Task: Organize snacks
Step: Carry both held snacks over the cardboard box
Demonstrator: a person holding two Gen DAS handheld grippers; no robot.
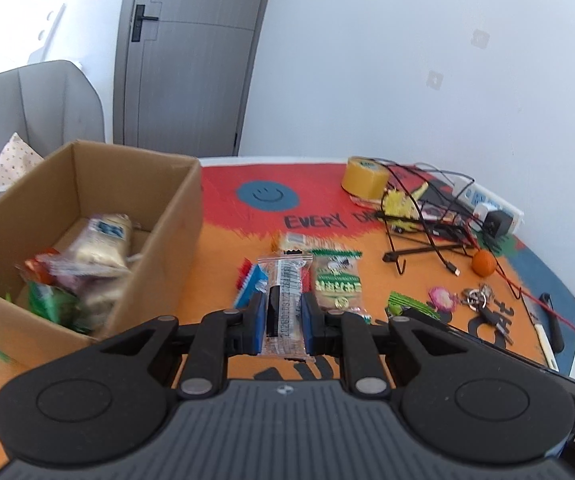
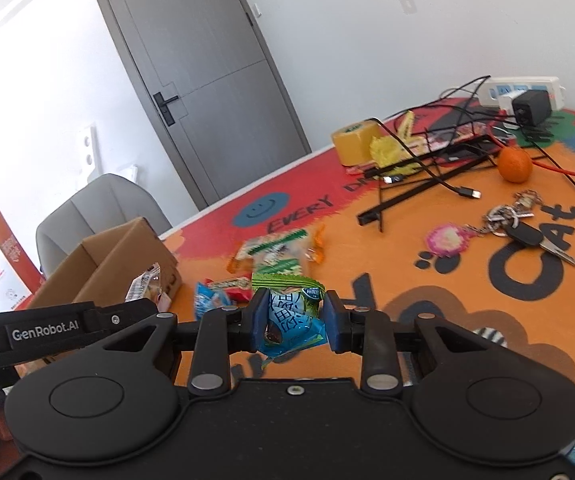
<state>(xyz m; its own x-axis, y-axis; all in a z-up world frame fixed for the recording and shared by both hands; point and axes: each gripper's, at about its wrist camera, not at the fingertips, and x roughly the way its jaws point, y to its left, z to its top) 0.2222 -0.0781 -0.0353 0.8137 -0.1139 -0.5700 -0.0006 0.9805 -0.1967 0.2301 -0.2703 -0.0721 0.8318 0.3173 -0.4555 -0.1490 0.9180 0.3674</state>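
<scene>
Task partly done: the cardboard box (image 1: 87, 216), at the left edge of the desk (image 1: 223, 240), already holds several wrapped snacks (image 1: 99, 248); more remain outside it. The left gripper (image 1: 283, 316) has its jaws closed on a clear-wrapped bar (image 1: 285, 300), held above the desk surface just right of the box; the right gripper (image 2: 293, 316) has its jaws closed on a blue-and-green packet (image 2: 291, 320), also lifted. Left to do, by this judgement: both held items go into the box, then the loose ones; a green-printed packet (image 1: 337, 280), a blue packet (image 1: 251, 284) and a small green sachet (image 1: 401, 304) lie near the middle of the desk. Non-snack clutter occupies the far right corner: a yellow tape roll (image 1: 365, 178), tangled cables (image 1: 427, 208), a power strip (image 1: 487, 204), an orange (image 1: 484, 263), keys (image 1: 483, 308); all stand well apart from the box. The box's near wall rises between the left gripper and the box interior, so a lift over its rim seems needed.
</scene>
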